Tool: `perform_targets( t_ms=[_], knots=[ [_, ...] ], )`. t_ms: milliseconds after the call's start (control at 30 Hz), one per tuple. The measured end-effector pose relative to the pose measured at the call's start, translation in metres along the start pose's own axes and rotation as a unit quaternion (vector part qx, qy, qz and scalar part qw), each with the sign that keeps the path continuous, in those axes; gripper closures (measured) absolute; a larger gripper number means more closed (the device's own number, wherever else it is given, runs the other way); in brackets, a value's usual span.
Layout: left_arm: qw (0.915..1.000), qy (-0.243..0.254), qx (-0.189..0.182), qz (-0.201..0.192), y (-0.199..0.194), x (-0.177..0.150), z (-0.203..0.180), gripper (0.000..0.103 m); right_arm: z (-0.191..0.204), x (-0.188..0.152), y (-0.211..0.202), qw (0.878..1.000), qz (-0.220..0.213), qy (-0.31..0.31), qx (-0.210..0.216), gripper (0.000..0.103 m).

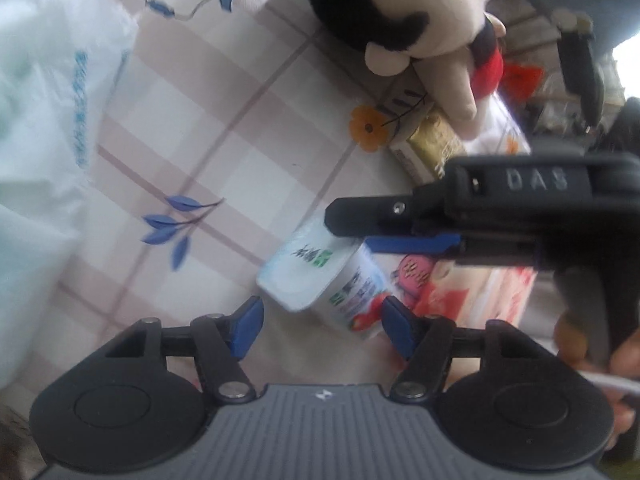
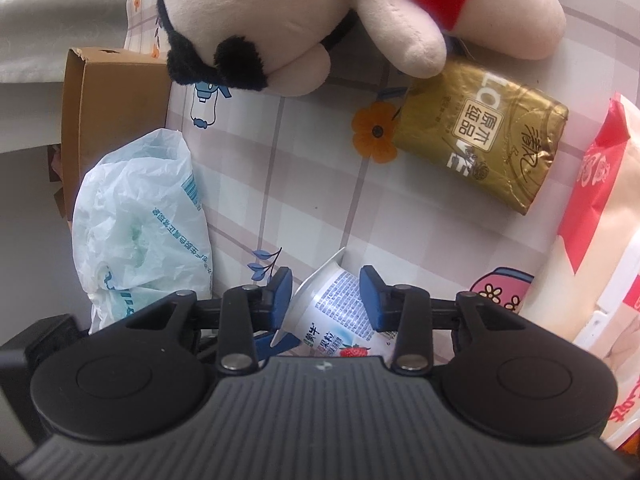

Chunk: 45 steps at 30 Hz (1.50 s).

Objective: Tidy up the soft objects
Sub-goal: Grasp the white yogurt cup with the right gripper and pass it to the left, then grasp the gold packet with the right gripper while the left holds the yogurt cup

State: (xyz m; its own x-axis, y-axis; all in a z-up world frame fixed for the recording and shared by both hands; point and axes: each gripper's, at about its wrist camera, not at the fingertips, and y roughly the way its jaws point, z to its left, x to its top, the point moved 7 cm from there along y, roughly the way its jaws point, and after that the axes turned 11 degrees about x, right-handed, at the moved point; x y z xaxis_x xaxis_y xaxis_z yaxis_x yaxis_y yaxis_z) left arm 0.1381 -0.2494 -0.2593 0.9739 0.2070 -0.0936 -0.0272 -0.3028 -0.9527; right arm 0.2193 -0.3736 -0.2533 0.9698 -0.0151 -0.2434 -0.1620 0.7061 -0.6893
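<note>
A small yogurt cup (image 2: 338, 312) lies tipped on its side on the tabletop (image 2: 304, 184), which is covered by a checked cloth printed with flowers and leaves. The right tongs (image 2: 326, 298) are set around the cup's body, one blue pad on each side and right against it, so they look closed on the cup, though whether the pads truly press cannot be told for sure. In the left wrist view those right tongs (image 1: 352, 232) reach in from the right, their upper finger lying over the cup (image 1: 320, 280). The left tongs (image 1: 322, 328) stand open just in front of the cup, their blue pads apart and clear of it, with nothing between them. A plush doll (image 2: 280, 28) with black hair and a red garment lies at the far side of the tabletop, one arm resting on a gold tissue pack (image 2: 480, 136). A crumpled white plastic bag (image 2: 140, 216) sits to the left, beside a brown cardboard box (image 2: 112, 112). A red and cream packet (image 2: 600, 208) lies along the right edge.
</note>
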Motion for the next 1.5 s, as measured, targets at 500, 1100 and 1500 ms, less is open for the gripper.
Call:
perform_targets(
  t_ms=[500,1100,1500],
  knots=[
    [0.9984,-0.002,0.009,-0.057,-0.01,0.019,-0.003,0.039,0.011,0.002,-0.003,0.997,0.001,-0.023,0.073,0.067],
    [0.976,0.147,0.072,-0.144,-0.035,-0.007,-0.015,0.039,0.034,-0.03,-0.012,0.984,0.016,-0.154,0.088,0.065],
    [0.9762,0.179,0.069,-0.101,-0.032,-0.031,-0.017,0.03,0.024,-0.052,-0.009,0.985,0.05,-0.147,0.072,0.063]
  ],
)
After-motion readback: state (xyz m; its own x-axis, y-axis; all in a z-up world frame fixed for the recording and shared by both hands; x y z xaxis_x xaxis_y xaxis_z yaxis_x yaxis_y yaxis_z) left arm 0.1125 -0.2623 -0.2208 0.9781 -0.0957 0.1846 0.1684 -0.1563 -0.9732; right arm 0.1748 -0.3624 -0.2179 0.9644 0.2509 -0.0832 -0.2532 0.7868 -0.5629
